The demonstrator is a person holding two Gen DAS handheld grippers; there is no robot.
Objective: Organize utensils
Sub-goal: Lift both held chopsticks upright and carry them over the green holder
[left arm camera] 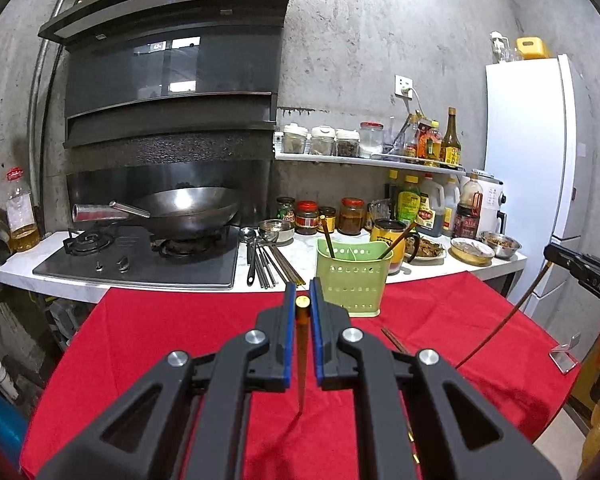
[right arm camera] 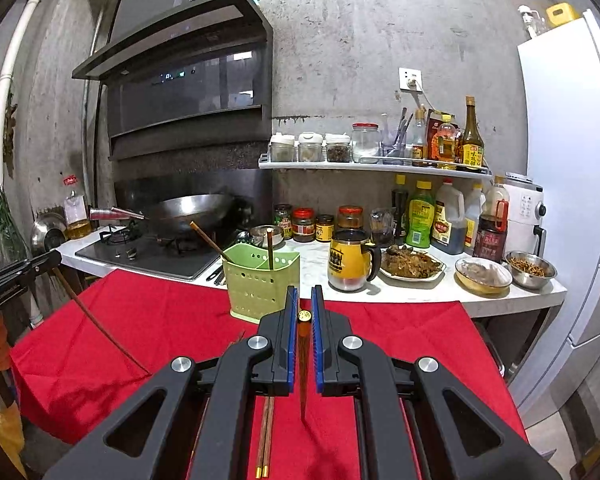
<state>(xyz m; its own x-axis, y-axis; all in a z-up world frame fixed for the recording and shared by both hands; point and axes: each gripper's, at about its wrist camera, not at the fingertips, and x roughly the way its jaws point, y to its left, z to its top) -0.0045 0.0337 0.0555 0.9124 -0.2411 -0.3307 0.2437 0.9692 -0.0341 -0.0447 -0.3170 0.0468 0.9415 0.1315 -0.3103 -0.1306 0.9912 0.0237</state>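
Note:
My left gripper is shut on a brown chopstick with a gold cap, its tip resting on the red cloth. My right gripper is shut on another brown chopstick, tip down on the cloth. A green perforated utensil holder stands at the cloth's far edge with two chopsticks in it; it also shows in the right wrist view. A pair of chopsticks lies on the cloth under my right gripper. The right gripper appears at the far right of the left view.
Behind the cloth is a white counter with a gas stove, a wok, loose spoons and chopsticks, a yellow mug, food dishes, jars and bottles. A white fridge stands at the right.

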